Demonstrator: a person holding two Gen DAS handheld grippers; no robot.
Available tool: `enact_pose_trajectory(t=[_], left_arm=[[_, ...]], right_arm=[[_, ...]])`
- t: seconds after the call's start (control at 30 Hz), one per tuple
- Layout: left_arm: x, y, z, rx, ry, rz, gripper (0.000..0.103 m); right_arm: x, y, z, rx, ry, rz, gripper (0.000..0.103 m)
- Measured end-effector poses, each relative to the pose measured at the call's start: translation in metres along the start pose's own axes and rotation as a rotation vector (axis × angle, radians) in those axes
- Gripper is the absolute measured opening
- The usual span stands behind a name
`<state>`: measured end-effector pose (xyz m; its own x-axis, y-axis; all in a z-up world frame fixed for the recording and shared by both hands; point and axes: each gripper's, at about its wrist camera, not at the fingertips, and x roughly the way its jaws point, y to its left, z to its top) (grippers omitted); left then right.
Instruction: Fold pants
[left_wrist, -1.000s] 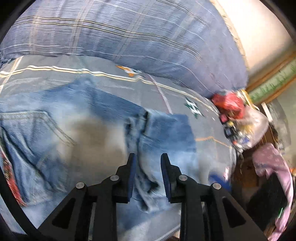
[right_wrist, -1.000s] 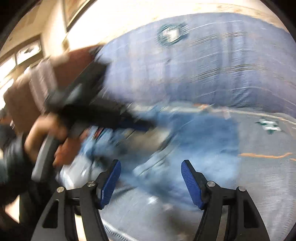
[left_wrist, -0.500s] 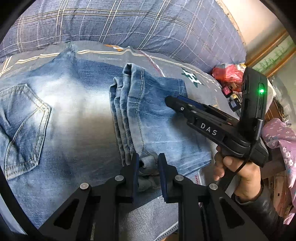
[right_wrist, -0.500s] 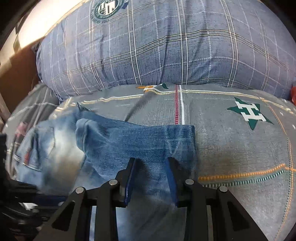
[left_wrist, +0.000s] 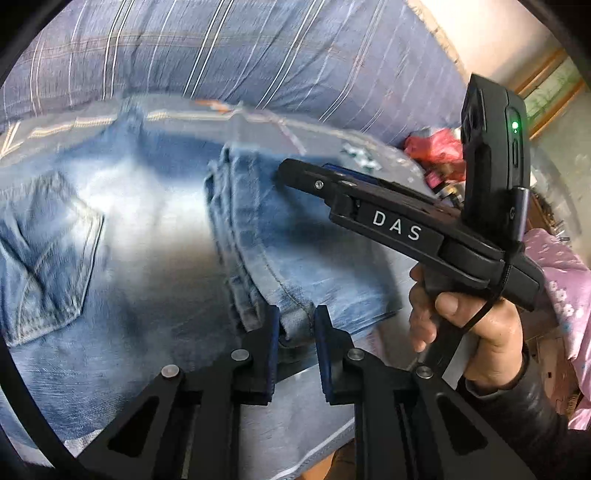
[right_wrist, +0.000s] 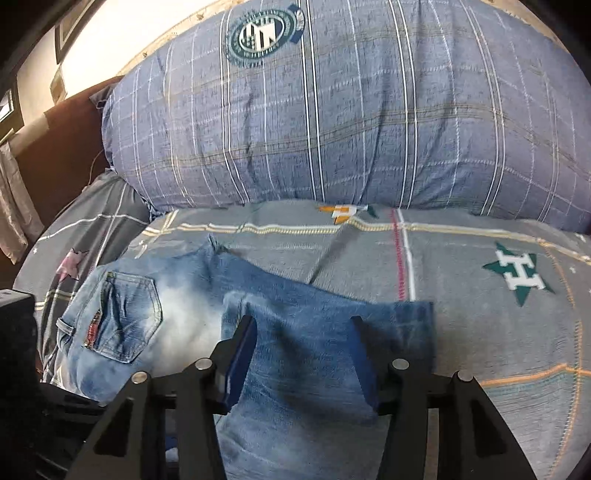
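Faded blue jeans lie flat on the bed, back pocket up, with a leg folded back over the seat. My left gripper is shut on the thick hem at the near edge of that folded stack. My right gripper hovers over the folded leg. Its jaws are opening, and the denim lies flat under them, not pinched. In the left wrist view the right gripper reaches in from the right, held by a hand, with its tip over the fold.
A big blue plaid pillow fills the far side of the bed. The grey sheet with a green star runs to the right of the jeans. Red bags and clutter and a pink floral cloth lie beyond the bed's right edge.
The right gripper swung in over the folded leg, closed on it, and has now spread its jaws off the denim. The left gripper tightened on the hem and shifted a little.
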<state>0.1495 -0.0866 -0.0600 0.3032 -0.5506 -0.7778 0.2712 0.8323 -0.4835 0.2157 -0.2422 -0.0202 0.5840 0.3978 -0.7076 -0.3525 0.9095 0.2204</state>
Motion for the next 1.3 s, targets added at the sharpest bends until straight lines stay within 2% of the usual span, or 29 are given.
enact_pose_trajectory(t=[0.17,0.23,0.33,0.47,0.57,0.67,0.8,0.87,0.93,1.0,1.1,1.17,1.2,1.3], left_arm=[[0.01,0.008,-0.004,-0.018,0.014,-0.004,0.019],[0.009,0.006,-0.005,-0.004,0.014,0.007,0.019],[0.003,0.002,-0.006,0.008,0.003,0.008,0.019],[-0.01,-0.013,-0.002,0.047,-0.041,-0.003,0.02],[-0.016,-0.022,0.004,0.082,-0.062,0.011,0.02],[-0.008,-0.021,0.005,0.078,-0.046,0.032,0.02],[0.016,-0.009,0.003,0.056,0.027,0.091,0.023],[0.019,-0.004,-0.001,0.047,0.019,0.084,0.023],[0.015,-0.004,-0.001,0.046,0.016,0.086,0.024],[0.005,-0.006,-0.003,0.062,0.005,0.088,0.024],[-0.028,-0.002,-0.003,0.049,-0.055,0.096,0.026],[-0.051,0.008,-0.005,0.028,-0.09,0.098,0.043],[-0.062,0.015,-0.007,0.018,-0.106,0.105,0.047],[-0.097,0.04,-0.015,-0.007,-0.168,0.187,0.05]], right_arm=[[0.037,0.007,-0.014,-0.06,0.069,-0.064,0.054],[0.041,0.011,-0.016,-0.112,0.059,-0.085,0.054],[0.031,0.01,-0.012,-0.11,0.056,-0.067,0.054],[-0.011,-0.007,-0.012,-0.013,-0.018,-0.036,0.054],[-0.043,-0.018,-0.026,0.05,-0.049,-0.033,0.054],[-0.061,-0.025,-0.052,0.111,-0.059,-0.048,0.054],[-0.049,-0.027,-0.083,0.175,0.002,-0.043,0.054],[-0.035,-0.02,-0.093,0.139,0.04,-0.066,0.055],[-0.031,-0.008,-0.096,0.034,0.035,-0.126,0.057],[-0.033,0.0,-0.091,0.002,0.056,-0.146,0.057],[-0.049,-0.002,-0.082,0.041,0.02,-0.116,0.057],[-0.057,0.002,-0.077,0.045,-0.011,-0.112,0.057],[-0.061,0.006,-0.073,0.045,-0.02,-0.104,0.057],[-0.066,0.023,-0.065,0.013,-0.043,-0.072,0.057]])
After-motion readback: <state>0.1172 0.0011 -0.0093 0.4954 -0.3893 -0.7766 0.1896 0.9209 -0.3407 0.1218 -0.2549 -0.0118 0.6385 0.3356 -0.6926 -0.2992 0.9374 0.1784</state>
